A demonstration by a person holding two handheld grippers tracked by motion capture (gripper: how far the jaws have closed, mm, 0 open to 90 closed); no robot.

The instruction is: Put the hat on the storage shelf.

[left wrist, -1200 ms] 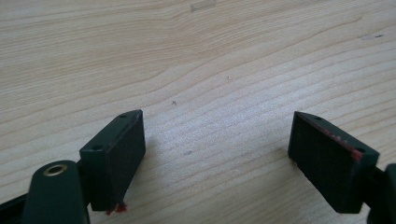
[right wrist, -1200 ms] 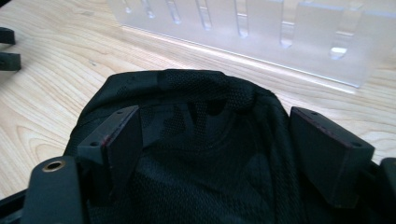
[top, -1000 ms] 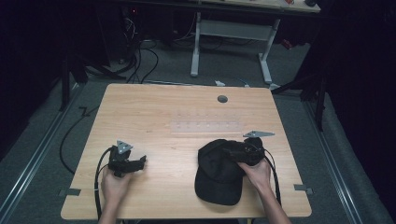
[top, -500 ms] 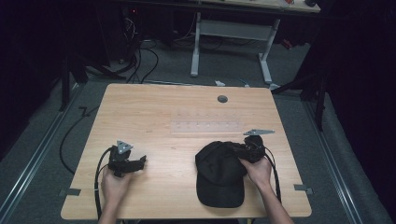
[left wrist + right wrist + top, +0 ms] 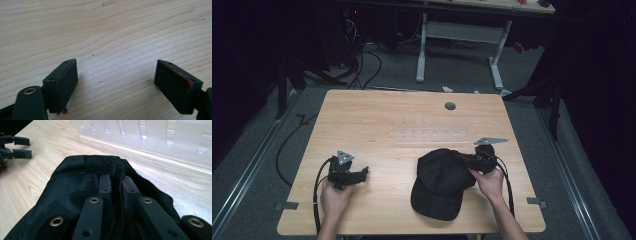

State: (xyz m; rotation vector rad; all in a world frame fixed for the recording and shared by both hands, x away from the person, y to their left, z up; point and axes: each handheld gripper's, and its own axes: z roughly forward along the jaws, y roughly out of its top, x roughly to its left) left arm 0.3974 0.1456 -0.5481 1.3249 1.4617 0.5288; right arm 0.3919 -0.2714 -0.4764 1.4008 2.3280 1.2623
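While right gripper (image 5: 116,186) pinches cap (image 5: 439,182), left gripper (image 5: 116,82) agape

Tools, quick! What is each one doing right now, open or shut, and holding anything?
Left tool: open, holding nothing, over bare table.
Right tool: shut on the black cap.

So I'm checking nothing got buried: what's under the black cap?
Bare wooden table surrounds the black cap, which lies on it. The right gripper pinches a fold of its fabric. Whatever sits beneath the cap is covered.
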